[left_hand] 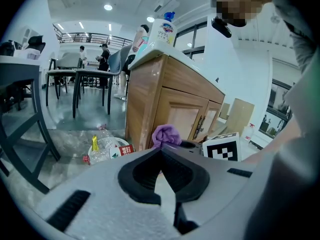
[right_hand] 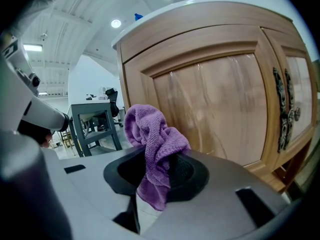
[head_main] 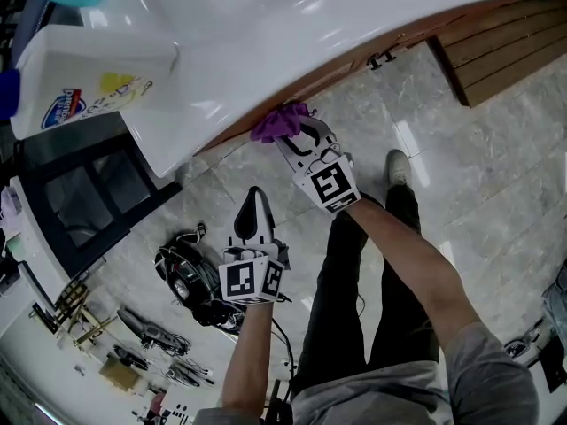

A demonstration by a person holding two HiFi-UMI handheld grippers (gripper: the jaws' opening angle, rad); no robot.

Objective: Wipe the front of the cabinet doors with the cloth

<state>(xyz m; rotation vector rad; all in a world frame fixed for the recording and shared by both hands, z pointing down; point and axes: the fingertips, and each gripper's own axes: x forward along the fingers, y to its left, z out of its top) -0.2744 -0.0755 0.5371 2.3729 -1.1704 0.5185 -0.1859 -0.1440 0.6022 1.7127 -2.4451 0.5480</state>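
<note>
The right gripper (head_main: pixel 299 134) clamps the purple cloth (right_hand: pixel 152 134) close before the cabinet door (right_hand: pixel 220 104); the left gripper (head_main: pixel 255 195), nearer, is closed and empty.

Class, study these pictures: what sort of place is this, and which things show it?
Probably a mock kitchen or washroom corner in an open hall: a wooden cabinet under a white counter, a cleaning bottle on top, chairs behind.
</note>
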